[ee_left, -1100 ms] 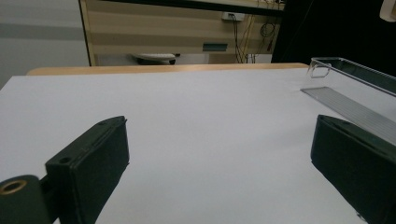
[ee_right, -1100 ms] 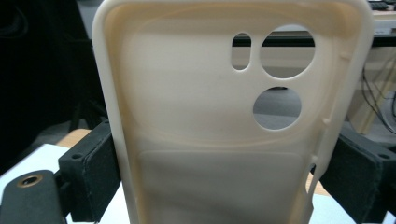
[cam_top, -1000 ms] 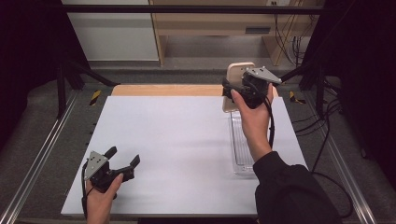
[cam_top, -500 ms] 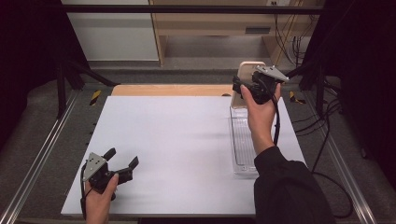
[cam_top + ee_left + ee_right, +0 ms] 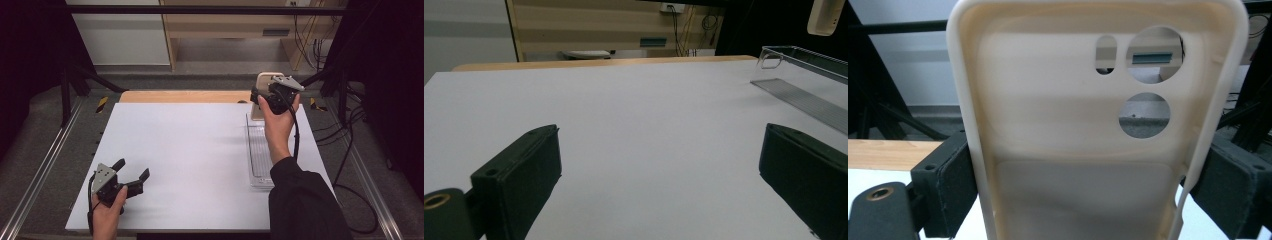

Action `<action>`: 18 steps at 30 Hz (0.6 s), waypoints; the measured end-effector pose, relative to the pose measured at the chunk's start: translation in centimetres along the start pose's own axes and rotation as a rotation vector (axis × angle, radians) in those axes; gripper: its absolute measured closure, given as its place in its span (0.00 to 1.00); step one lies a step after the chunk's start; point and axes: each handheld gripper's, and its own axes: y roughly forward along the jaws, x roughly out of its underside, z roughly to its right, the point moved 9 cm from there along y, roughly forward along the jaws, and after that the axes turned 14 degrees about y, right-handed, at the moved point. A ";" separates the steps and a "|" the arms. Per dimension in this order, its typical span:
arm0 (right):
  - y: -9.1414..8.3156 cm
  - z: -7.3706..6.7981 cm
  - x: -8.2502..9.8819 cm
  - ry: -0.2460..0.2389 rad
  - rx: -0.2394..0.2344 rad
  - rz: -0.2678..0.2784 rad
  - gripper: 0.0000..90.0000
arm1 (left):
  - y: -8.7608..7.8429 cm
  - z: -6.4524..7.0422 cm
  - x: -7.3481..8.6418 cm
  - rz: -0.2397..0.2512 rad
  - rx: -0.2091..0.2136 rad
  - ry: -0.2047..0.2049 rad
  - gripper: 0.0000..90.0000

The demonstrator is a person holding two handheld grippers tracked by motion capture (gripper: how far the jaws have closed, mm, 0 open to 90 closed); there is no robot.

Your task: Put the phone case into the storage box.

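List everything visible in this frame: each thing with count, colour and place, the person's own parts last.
phone case: one, cream, held upright between the right gripper's jaws above the table's far right corner
tray: one, clear plastic, lying on the table's right side
table: one, white top with a wooden far edge
left gripper: one, black, jaws apart, near left corner of the table
right gripper: one, black, closed on the phone case
sleeve: one, black, bottom right
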 end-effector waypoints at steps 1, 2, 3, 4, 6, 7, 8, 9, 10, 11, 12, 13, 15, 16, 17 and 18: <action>0.1 0.2 0.2 0.002 0.003 -0.006 0.12 | 0.0 0.0 0.0 -0.001 0.001 0.001 0.04; 0.1 0.4 0.4 0.004 0.007 -0.007 0.12 | 0.0 0.1 0.0 0.000 0.002 0.003 0.04; 0.2 0.5 0.6 0.004 0.009 -0.011 0.12 | 0.0 0.1 0.0 0.001 0.003 0.003 0.04; 0.3 0.7 0.7 0.001 0.011 -0.014 0.12 | 0.0 0.1 0.0 0.002 0.003 0.004 0.04; 0.5 1.0 0.9 0.005 0.012 -0.020 0.12 | 0.0 0.2 -0.1 0.004 0.005 0.006 0.04; 0.5 1.1 1.0 0.009 0.012 -0.021 0.12 | 0.0 0.2 0.0 0.003 0.006 0.006 0.04; 0.6 1.2 1.2 0.012 0.010 -0.024 0.12 | 0.0 0.2 0.0 0.002 0.007 0.007 0.04; 0.7 1.4 1.3 0.014 0.012 -0.026 0.12 | 0.0 0.2 0.0 0.003 0.007 0.006 0.04; 0.8 1.5 1.5 0.016 0.014 -0.030 0.12 | 0.0 0.2 0.0 0.005 0.007 0.004 0.04; 0.9 1.6 1.7 0.019 0.017 -0.035 0.12 | 0.0 0.2 -0.1 0.006 0.008 0.005 0.04; 0.9 1.8 1.8 0.022 0.020 -0.035 0.12 | 0.0 0.2 -0.1 0.006 0.008 0.005 0.04; 1.0 1.9 2.0 0.026 0.022 -0.038 0.12 | 0.0 0.2 -0.1 0.005 0.009 0.006 0.04; 1.2 2.1 2.3 0.022 0.028 -0.041 0.12 | 0.0 0.2 0.0 0.004 0.010 0.008 0.04; 1.3 2.2 2.5 0.025 0.031 -0.045 0.12 | 0.0 0.2 -0.1 0.005 0.011 0.009 0.04; 1.4 2.3 2.7 0.029 0.032 -0.048 0.12 | 0.0 0.3 -0.1 0.006 0.012 0.009 0.04; 1.5 2.3 2.8 0.027 0.034 -0.049 0.12 | 0.0 0.3 -0.1 0.007 0.012 0.009 0.04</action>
